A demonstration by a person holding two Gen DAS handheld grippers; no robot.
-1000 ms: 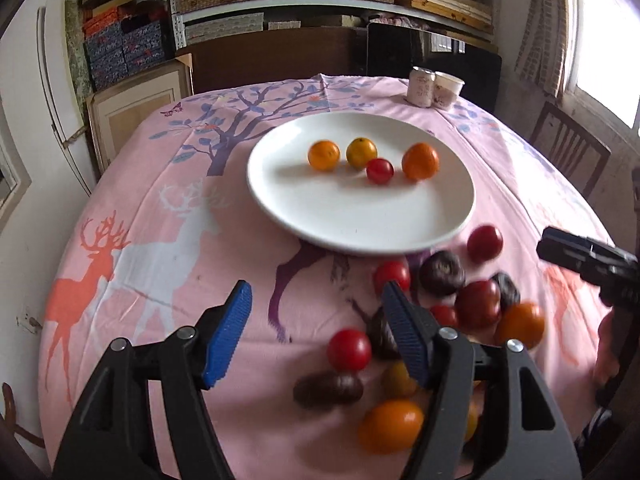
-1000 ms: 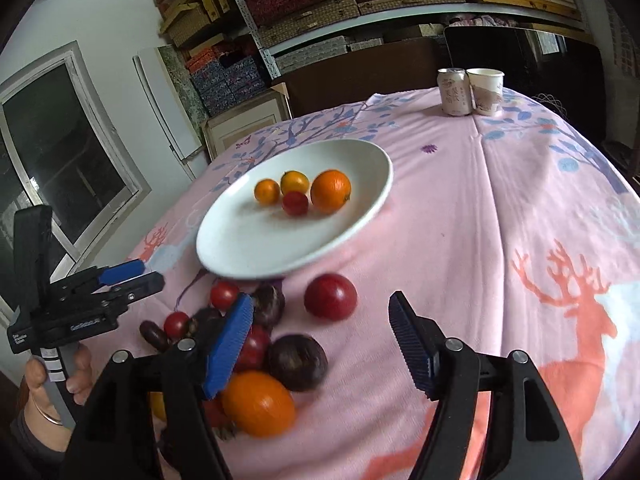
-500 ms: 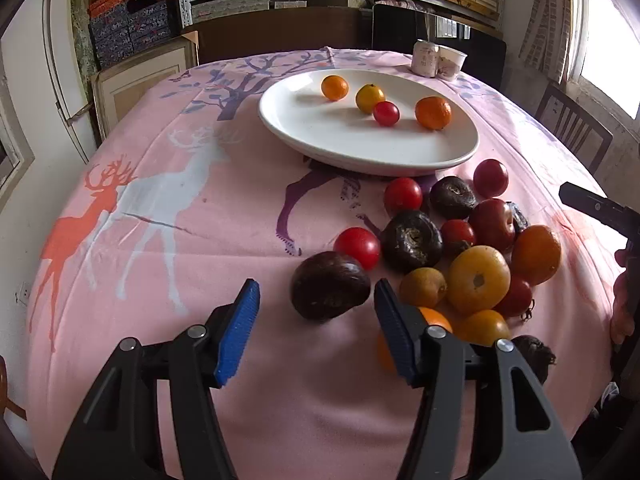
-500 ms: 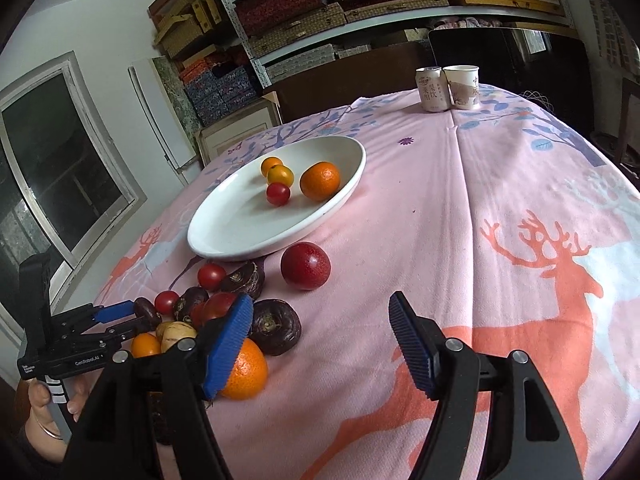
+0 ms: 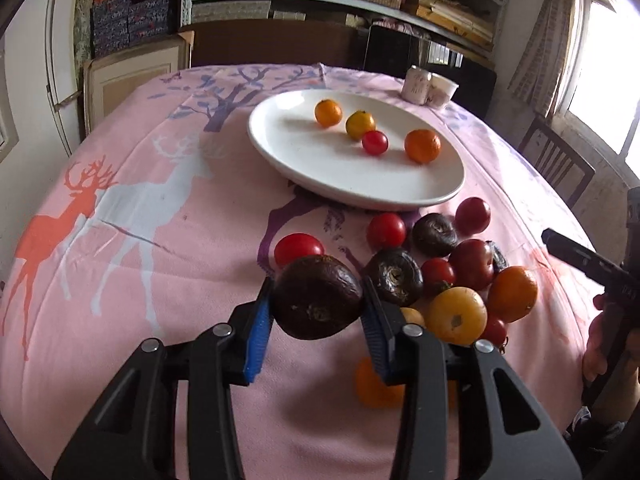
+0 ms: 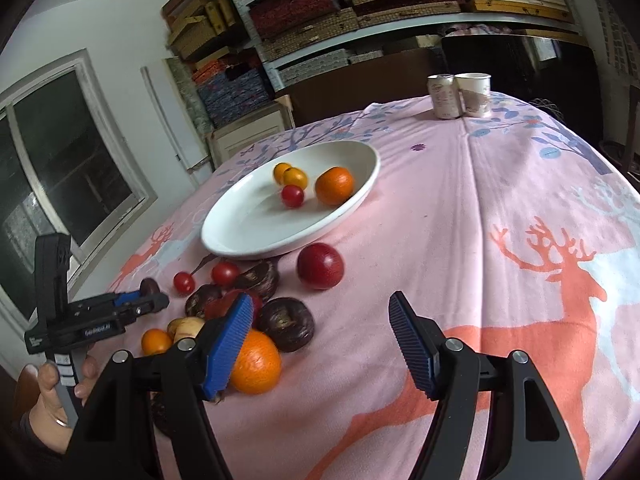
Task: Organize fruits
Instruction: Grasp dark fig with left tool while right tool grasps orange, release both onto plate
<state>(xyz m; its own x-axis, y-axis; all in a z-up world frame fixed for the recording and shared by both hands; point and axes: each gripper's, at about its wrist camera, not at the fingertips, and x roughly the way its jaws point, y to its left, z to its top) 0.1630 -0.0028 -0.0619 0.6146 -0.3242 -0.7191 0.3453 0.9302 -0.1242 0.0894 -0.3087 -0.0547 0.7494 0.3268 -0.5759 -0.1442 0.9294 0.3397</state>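
My left gripper [image 5: 318,306] is shut on a dark brown wrinkled fruit [image 5: 316,298], held just above the pink tablecloth; it also shows in the right wrist view [image 6: 149,287]. A white plate [image 5: 320,178] beyond holds two oranges, a yellow fruit and a small red tomato [image 5: 375,142]. A pile of red, orange, yellow and dark fruits [image 5: 456,276] lies right of my left gripper. My right gripper [image 6: 322,336] is open and empty, over the cloth beside an orange [image 6: 254,362] and a dark fruit [image 6: 286,322].
A can [image 6: 442,96] and a paper cup [image 6: 476,94] stand at the table's far edge. A red plum [image 6: 320,266] lies alone near the plate [image 6: 356,200]. A wooden chair [image 5: 560,168] stands at the right. Shelves with boxes line the back wall.
My left gripper has closed on the dark brown fruit and lifted it slightly. My right gripper has drawn back a little and stayed open.
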